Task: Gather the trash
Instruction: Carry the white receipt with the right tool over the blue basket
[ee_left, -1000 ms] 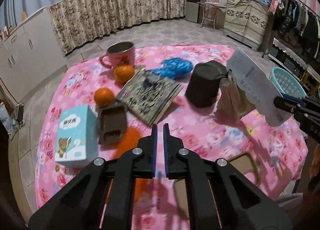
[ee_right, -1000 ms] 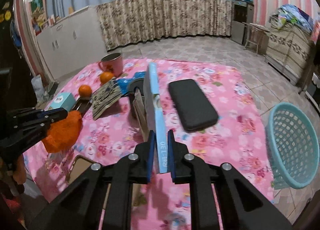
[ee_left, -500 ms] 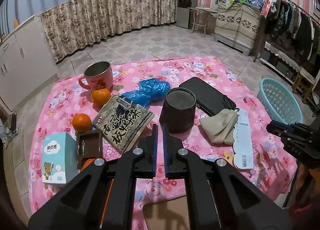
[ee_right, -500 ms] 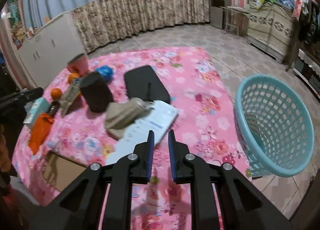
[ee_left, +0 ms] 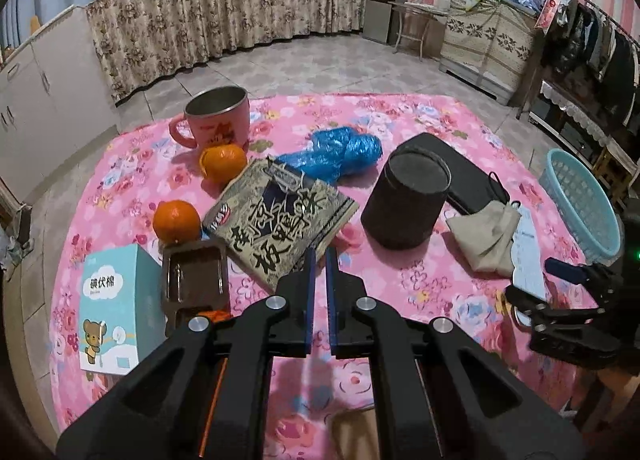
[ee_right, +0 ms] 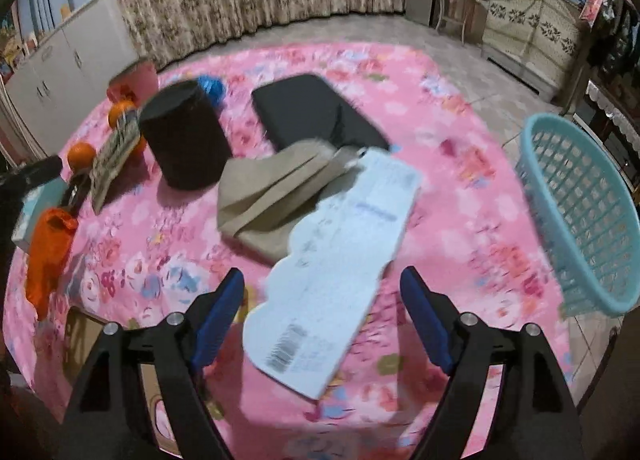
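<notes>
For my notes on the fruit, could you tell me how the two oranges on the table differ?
The orange by the pink mug is partly peeled, with a strip of peel curling off its left side; the orange by the brown tray looks whole. The first sits farther back, close to the pink mug; the second sits nearer, above the brown tray. Both are similar in size and colour.

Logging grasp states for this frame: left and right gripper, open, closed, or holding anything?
Left gripper: shut, nothing between its fingers.
Right gripper: jaws opening wide, gripping nothing; the white paper strip lies loose on the table between them.
</notes>
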`<state>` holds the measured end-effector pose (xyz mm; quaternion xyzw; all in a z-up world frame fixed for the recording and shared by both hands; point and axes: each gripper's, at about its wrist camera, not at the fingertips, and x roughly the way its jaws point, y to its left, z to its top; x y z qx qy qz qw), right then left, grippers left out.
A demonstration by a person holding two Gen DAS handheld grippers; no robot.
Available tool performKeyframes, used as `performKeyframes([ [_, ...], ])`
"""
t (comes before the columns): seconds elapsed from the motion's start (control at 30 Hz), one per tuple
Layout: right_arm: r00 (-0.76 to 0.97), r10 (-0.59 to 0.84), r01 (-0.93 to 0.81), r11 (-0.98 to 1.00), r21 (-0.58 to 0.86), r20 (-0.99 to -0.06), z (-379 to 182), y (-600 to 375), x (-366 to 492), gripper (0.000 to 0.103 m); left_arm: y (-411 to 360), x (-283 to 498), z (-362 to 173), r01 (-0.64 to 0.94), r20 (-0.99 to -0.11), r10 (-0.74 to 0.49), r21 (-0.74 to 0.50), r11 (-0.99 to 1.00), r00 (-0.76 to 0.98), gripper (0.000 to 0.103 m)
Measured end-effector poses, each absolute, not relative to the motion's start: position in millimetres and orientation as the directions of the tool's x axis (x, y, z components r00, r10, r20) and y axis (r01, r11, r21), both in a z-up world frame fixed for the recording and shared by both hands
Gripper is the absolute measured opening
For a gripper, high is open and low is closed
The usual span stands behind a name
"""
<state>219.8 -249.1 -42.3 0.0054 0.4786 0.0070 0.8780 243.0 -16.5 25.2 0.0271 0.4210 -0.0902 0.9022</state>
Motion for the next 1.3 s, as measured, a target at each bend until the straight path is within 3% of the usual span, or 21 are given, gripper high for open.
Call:
performKeyframes([
  [0.03, 0.540, 0.012, -0.015, 1.000, 0.005, -0.841, -44, -248, 219, 0.068, -15, 243, 24, 0.187, -0.767, -0.143, -0.031, 0.982, 0.626, 0.003],
  [0.13, 0.543, 0.025, -0.019, 1.000, 0.018, -0.839, -42, -259, 215, 0.058, -12, 240, 21, 0.189, -0.773, -0.146, -0.035, 0.981, 0.617, 0.003],
  [0.53, 0.660, 0.014, 0.016, 0.999, 0.033, -0.751, 0, -315, 201, 0.058, -9, 236, 32, 0.195, -0.758, -0.168, -0.056, 0.979, 0.631, 0.004],
  [0.8, 0.694, 0.017, 0.068, 0.994, 0.089, -0.720, 36, -368, 209, 0.058, -60, 253, 78, 0.251, -0.721, -0.207, -0.048, 0.967, 0.661, 0.003],
  [1.2, 0.718, -0.123, 0.291, 0.947, 0.134, -0.685, 51, -494, 208, 0.058, -187, 284, 126, 0.423, -0.693, -0.384, -0.125, 0.898, 0.610, 0.004],
  [1.3, 0.723, -0.125, 0.301, 0.942, 0.146, -0.680, 47, -503, 202, 0.058, -203, 285, 128, 0.477, -0.687, -0.472, -0.204, 0.855, 0.552, 0.004],
])
